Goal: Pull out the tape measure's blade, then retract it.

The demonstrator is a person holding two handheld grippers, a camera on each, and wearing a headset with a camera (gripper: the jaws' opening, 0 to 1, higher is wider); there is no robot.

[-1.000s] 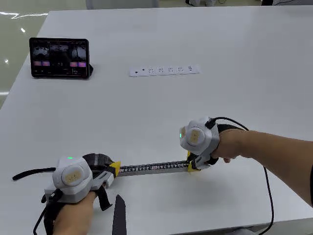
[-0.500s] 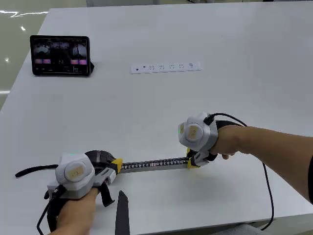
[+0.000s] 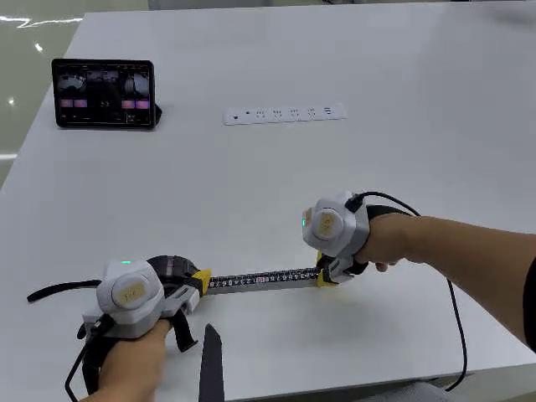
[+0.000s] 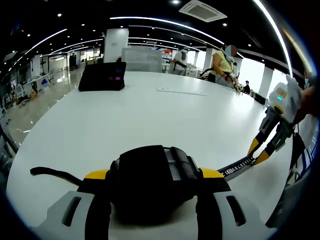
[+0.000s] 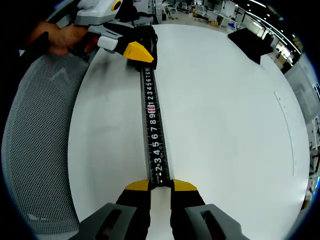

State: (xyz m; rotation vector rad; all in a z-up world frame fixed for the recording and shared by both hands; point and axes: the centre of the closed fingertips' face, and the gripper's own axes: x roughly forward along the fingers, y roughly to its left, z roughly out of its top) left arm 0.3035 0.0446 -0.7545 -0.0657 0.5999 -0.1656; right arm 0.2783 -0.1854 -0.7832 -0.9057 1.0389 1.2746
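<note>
The black tape measure case point(image 3: 172, 272) point(image 4: 150, 180) lies on the white table near its front left, with my left gripper point(image 3: 194, 285) point(image 4: 152, 175) shut on it. Its black blade point(image 3: 261, 280) point(image 5: 152, 132) with white numbers runs right along the tabletop. My right gripper point(image 3: 327, 276) point(image 5: 160, 186) is shut on the blade's end, yellow tips pinching it. In the left gripper view the right gripper point(image 4: 267, 145) shows at the right, holding the blade point(image 4: 237, 168). In the right gripper view the case point(image 5: 142, 42) and the left gripper point(image 5: 122, 47) sit at the top.
A tablet point(image 3: 104, 93) stands at the back left of the table point(image 3: 276, 193). A white power strip point(image 3: 284, 114) lies at the middle back. A black strap point(image 3: 54, 292) trails left of the case. A mesh chair point(image 5: 40, 130) stands beside the table. People stand far off.
The right gripper has moved a little to the left toward the case, so slightly less blade is out. The left gripper stays on the case.
</note>
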